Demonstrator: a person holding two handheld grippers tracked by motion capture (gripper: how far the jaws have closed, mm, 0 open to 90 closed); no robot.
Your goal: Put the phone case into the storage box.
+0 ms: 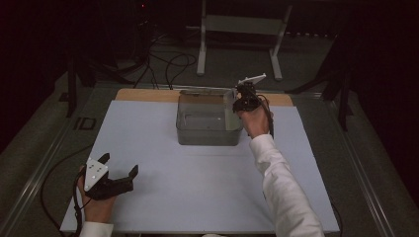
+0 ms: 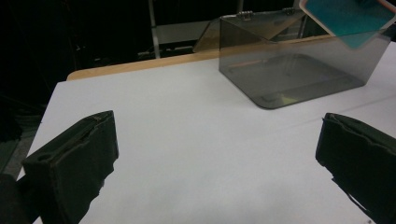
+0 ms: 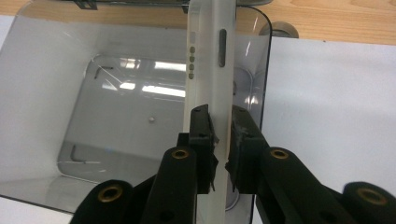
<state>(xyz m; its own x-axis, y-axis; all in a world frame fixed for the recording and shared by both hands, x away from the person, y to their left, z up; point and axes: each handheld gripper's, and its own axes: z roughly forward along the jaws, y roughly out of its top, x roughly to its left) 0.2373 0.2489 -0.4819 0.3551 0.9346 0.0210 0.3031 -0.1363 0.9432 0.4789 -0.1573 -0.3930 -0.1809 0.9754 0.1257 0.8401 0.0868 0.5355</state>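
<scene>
Phone (image 3: 209, 70) is pinched on edge by the right tool (image 3: 220, 140) over the right side of the bin (image 1: 207, 136), far on the counter (image 1: 163, 148). It looks stiff, light and slippery (its case is smooth), best held across its flat faces. The left tool (image 2: 215, 158) gapes empty, near left.
</scene>
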